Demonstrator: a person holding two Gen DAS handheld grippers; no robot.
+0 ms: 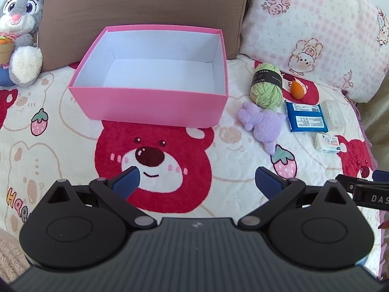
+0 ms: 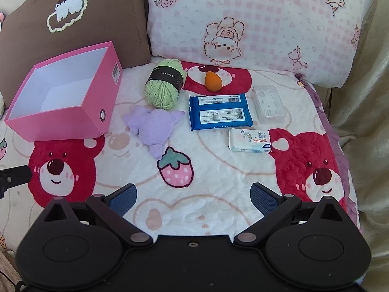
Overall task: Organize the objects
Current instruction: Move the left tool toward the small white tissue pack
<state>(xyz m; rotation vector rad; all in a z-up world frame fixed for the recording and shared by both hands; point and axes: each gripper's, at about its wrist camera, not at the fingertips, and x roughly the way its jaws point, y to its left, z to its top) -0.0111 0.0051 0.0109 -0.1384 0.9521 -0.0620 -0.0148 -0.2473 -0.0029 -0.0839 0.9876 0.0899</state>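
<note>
R gripper (image 2: 193, 194) wide, yarn (image 2: 164, 86) ahead, apart

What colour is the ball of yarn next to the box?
Light green yarn with a black paper band, clearest in the right wrist view.

Bright, even daylight fills both of your wrist views; shadows fall soft on the blanket (image 2: 218, 194). Focus holds sharp at centre, while fisheye bending curves the edges and darkens the corners.

My left wrist view looks low across the blanket (image 1: 73, 146), facing the pink box (image 1: 150, 107) closely; my right view sits rightward, sharing box (image 2: 60, 121) and yarn (image 2: 164, 86).
</note>
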